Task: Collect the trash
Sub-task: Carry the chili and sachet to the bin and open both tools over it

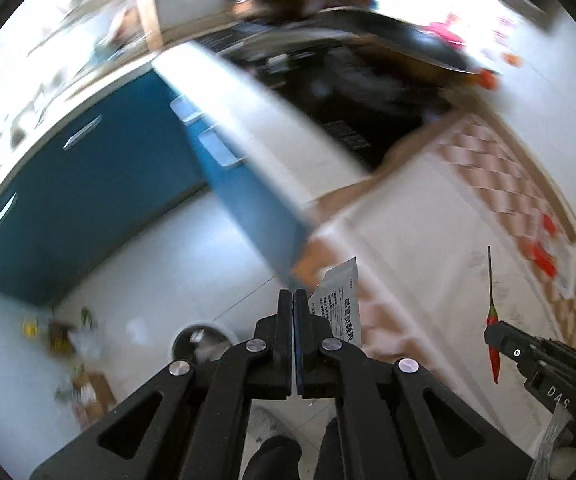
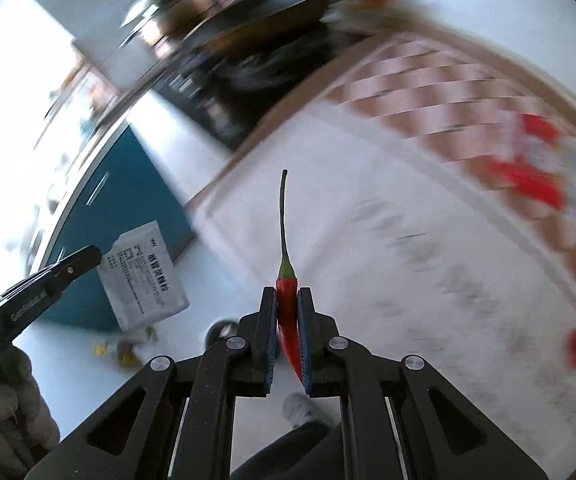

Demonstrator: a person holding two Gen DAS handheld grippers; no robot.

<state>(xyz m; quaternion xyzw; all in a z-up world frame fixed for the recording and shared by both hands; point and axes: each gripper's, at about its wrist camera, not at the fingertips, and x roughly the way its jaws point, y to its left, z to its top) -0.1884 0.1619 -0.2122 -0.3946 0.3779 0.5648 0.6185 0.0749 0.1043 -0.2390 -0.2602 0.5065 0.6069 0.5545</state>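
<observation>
My left gripper is shut on a grey printed sachet, held in the air past the table edge; the sachet also shows in the right wrist view at the left gripper's tip. My right gripper is shut on a red chili pepper with a long green stem pointing up; the chili and right gripper show at the lower right of the left wrist view. A round bin with a liner stands on the floor below.
A white table with a checked pink mat holds more red chilies. A black cooktop with a pan lies beyond. Blue cabinets line the wall. Scraps and a cardboard box lie on the white floor.
</observation>
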